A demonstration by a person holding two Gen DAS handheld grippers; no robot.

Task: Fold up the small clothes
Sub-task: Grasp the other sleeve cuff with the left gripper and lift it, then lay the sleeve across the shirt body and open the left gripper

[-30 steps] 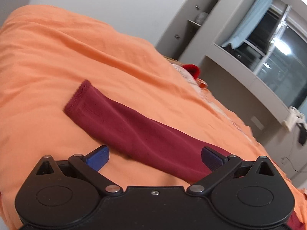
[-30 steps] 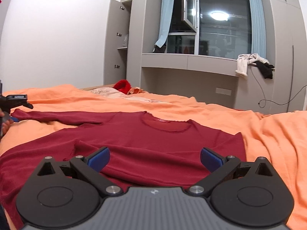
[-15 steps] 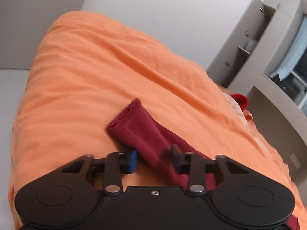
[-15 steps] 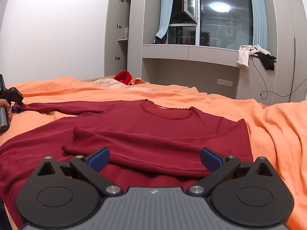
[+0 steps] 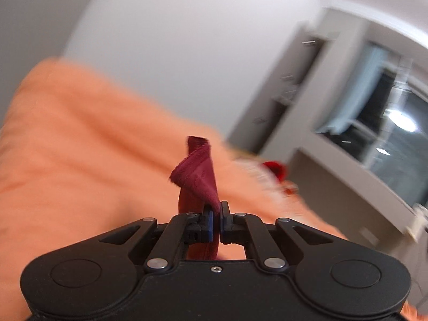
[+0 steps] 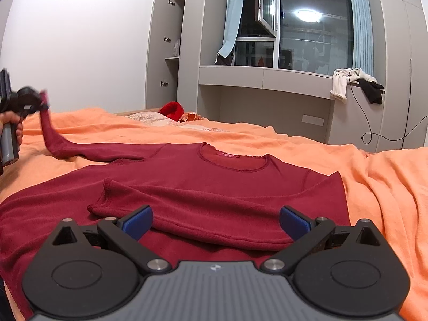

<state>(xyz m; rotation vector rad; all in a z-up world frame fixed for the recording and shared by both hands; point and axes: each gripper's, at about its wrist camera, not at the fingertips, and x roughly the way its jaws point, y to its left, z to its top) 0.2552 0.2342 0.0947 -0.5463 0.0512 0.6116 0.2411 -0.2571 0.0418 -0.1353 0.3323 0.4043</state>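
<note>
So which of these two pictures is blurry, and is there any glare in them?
Left wrist view: bed cover and cupboards smeared by motion blur; the left hand-held gripper and pinched sleeve stay fairly sharp. Right wrist view: sharp throughout, fisheye-bent walls, ceiling lamp glare on the window.

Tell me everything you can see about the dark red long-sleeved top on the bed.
The dark red top lies face up on the orange bedspread, soft and knit-looking, with a round neckline and a small tag inside. One sleeve is folded across the chest. The other sleeve stretches out sideways, and its cuff is lifted off the bed, pinched in the shut left gripper, whose jaws have just closed on it. The open right gripper hovers over the hem.
</note>
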